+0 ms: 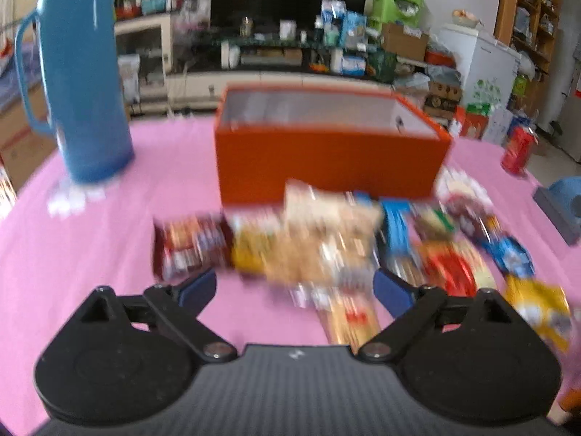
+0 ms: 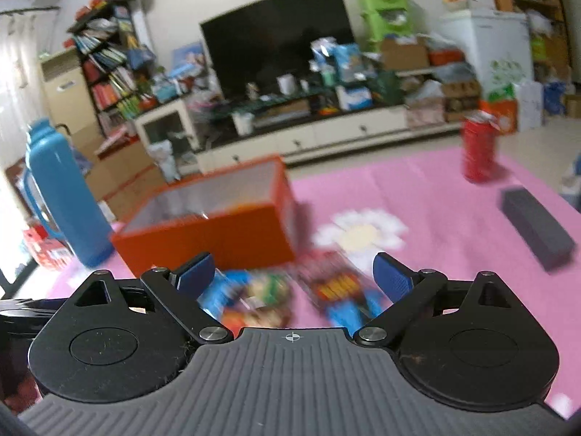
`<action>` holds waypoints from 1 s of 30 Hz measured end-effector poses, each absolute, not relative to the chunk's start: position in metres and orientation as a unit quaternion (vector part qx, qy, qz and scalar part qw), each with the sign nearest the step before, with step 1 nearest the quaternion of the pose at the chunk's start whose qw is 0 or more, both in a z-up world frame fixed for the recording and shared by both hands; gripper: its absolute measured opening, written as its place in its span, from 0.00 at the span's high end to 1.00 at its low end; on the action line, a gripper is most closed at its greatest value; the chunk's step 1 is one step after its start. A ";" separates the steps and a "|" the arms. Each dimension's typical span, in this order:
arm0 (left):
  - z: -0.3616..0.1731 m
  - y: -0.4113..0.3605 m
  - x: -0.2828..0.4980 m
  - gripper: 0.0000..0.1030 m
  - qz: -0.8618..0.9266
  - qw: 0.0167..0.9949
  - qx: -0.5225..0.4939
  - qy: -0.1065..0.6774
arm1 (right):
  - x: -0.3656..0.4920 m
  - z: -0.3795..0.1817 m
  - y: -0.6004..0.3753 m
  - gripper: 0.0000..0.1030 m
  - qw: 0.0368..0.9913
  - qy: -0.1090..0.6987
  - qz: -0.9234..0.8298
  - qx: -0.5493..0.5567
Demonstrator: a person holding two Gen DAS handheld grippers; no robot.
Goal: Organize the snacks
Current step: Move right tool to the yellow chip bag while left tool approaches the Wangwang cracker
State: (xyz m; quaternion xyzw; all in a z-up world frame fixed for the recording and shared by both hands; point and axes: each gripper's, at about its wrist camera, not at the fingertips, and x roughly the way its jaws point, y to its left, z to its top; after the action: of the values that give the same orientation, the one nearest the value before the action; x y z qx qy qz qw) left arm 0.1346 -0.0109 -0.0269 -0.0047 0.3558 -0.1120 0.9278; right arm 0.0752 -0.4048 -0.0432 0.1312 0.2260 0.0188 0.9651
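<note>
Spread wide and empty above a pink tablecloth (image 1: 90, 239), the blue fingers (image 1: 198, 287) of the left gripper (image 1: 294, 287), poised over a blurred heap of snack packets (image 1: 326, 239) just in front of an open orange box (image 1: 326, 160). Nearest the box's front wall, a pale beige bag (image 1: 326, 218); to that bag's left, a dark red packet (image 1: 192, 247) beside a yellow one (image 1: 250, 250); to its right, a blue packet (image 1: 397, 232), a green-topped one (image 1: 434, 223), a red one (image 1: 450, 269) and, toward the box's right corner, a white-and-maroon packet (image 1: 464, 200). Further out from the box, a second blue packet (image 1: 508, 250), a yellow bag (image 1: 541, 309) and a long tan packet (image 1: 348, 319) close under the left gripper. Well left of the box, upright, a tall blue thermos (image 1: 83, 83); well right of it, a red can (image 1: 517, 149). Likewise parted wide and gripping nothing, the right gripper (image 2: 294, 279), with its blue fingers (image 2: 392, 279) over the right end of the same heap, packets there (image 2: 276, 294) smeared by motion blur and hard to tell apart. Seen from this side, the orange box (image 2: 218, 232) interior apparently bare, though blurred; thermos (image 2: 61, 196) beyond the box's left end, red can (image 2: 479, 149) far to the box's right, a dark grey rectangular block (image 2: 537, 229) lying on the cloth (image 2: 454, 196) between can and gripper, and a white flower print (image 2: 363, 232) on the cloth just right of the box.
</note>
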 end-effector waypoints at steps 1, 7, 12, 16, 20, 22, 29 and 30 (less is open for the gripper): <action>-0.033 -0.014 0.127 0.10 -0.117 0.923 -0.008 0.366 | 0.066 -0.050 -0.413 0.17 0.963 0.233 0.014 0.132; -0.054 -0.043 0.124 0.10 -0.135 0.910 0.014 0.392 | 0.034 -0.099 -0.462 0.17 0.936 0.300 -0.022 0.185; -0.061 -0.058 0.148 0.12 -0.130 0.906 0.031 0.403 | 0.038 -0.105 -0.480 0.18 0.921 0.295 -0.003 0.253; -0.066 -0.056 0.157 0.13 -0.133 0.902 0.021 0.410 | 0.050 -0.106 -0.454 0.18 0.923 0.326 0.020 0.203; -0.067 -0.051 0.157 0.13 -0.139 0.901 0.014 0.411 | 0.062 -0.104 -0.419 0.17 0.935 0.326 0.060 0.128; -0.067 -0.047 0.156 0.13 -0.141 0.900 0.010 0.413 | 0.073 -0.108 -0.408 0.16 0.937 0.331 0.060 0.093; -0.063 -0.026 0.141 0.12 -0.143 0.901 0.011 0.408 | 0.072 -0.123 -0.393 0.16 0.914 0.394 0.060 0.076; -0.062 -0.023 0.139 0.12 -0.144 0.902 0.012 0.408 | 0.068 -0.125 -0.390 0.15 0.910 0.402 0.062 0.084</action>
State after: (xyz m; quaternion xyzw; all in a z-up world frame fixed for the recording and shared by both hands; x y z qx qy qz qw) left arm 0.1389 -0.0234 -0.0622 0.0121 0.4080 -0.1439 0.9015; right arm 0.0681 -0.3899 -0.1246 0.0839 0.4019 0.0624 0.9097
